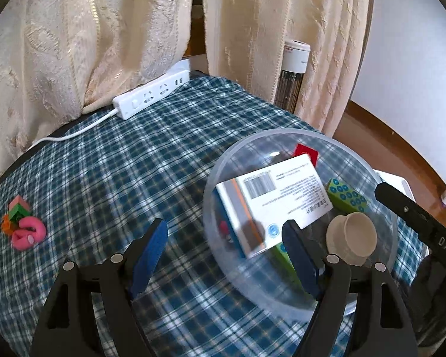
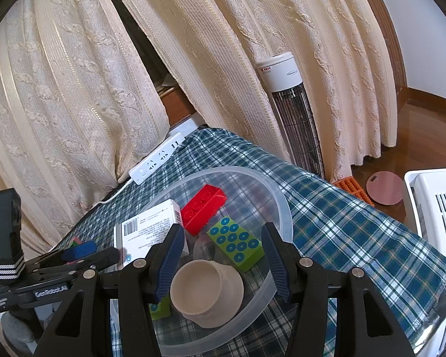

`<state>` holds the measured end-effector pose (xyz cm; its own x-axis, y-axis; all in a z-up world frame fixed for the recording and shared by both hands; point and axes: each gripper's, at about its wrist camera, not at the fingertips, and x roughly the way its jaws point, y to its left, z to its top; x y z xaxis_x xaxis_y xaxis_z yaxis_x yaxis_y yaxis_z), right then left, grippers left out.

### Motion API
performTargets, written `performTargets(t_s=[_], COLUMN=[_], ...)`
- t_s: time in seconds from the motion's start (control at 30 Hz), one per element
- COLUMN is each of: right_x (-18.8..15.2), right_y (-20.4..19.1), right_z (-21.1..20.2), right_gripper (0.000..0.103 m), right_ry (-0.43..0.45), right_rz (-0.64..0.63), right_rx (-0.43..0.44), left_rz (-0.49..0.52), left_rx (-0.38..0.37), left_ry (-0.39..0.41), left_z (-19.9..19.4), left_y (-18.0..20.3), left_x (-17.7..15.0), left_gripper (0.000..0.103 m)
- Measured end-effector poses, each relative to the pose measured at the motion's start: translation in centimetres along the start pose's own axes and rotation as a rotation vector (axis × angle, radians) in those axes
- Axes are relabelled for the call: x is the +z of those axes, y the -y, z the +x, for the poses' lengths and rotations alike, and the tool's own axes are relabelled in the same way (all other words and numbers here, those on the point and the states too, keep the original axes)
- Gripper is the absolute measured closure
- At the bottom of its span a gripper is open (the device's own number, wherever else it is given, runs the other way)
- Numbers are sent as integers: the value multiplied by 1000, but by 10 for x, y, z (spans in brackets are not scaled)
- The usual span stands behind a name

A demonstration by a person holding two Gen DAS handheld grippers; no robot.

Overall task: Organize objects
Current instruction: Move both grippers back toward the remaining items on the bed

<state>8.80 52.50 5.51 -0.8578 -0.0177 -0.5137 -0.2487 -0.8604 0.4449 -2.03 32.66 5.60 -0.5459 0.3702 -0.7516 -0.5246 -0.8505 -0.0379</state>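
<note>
A clear plastic bowl sits on the worktop, which is covered by a blue and white checked cloth. Inside the bowl lie a white box with a barcode, a red brick, a green brick with blue dots, and a beige cup tipped on its side.

The left gripper hangs over the bowl's near left rim with its jaws apart and nothing between them; its right finger reaches in front of the box, but whether it touches it cannot be told. The right gripper stands half open above the cup, its blue pads clear of it on both sides.

Well apart at the worktop's left edge lie a pink ring toy and a small cluster of coloured blocks. A white power strip rests near the curtain.
</note>
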Motion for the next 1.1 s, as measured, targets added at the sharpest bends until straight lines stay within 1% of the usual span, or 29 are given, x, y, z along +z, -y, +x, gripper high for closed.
performTargets(t_s=[0.2, 0.4, 0.5, 0.6, 0.7, 1.03, 1.1], right_x=[0, -3, -1, 4, 5, -29, -35], right_y=[-6, -18, -26, -46, -72, -175, -189], right_z=[1, 1, -5, -12, -13, 26, 33], right_gripper=[46, 46, 46, 46, 42, 41, 41], right_ry=[-7, -6, 6, 38, 45, -80, -96], right_rz=[-25, -56, -48, -70, -118, -308, -338], right_rx=[-38, -111, -110, -93, -58, 105, 121], left_rz=[-49, -95, -127, -164, -197, -285, -301], left_rx=[10, 33, 49, 62, 83, 158, 179], left_ry=[11, 16, 19, 19, 14, 6, 7], left_z=[-13, -26, -33, -38, -41, -59, -64], left_y=[-24, -55, -74, -94, -115, -181, -196], left_x=[-8, -20, -27, -34, -41, -69, -76], left_gripper=[23, 23, 23, 23, 23, 23, 23])
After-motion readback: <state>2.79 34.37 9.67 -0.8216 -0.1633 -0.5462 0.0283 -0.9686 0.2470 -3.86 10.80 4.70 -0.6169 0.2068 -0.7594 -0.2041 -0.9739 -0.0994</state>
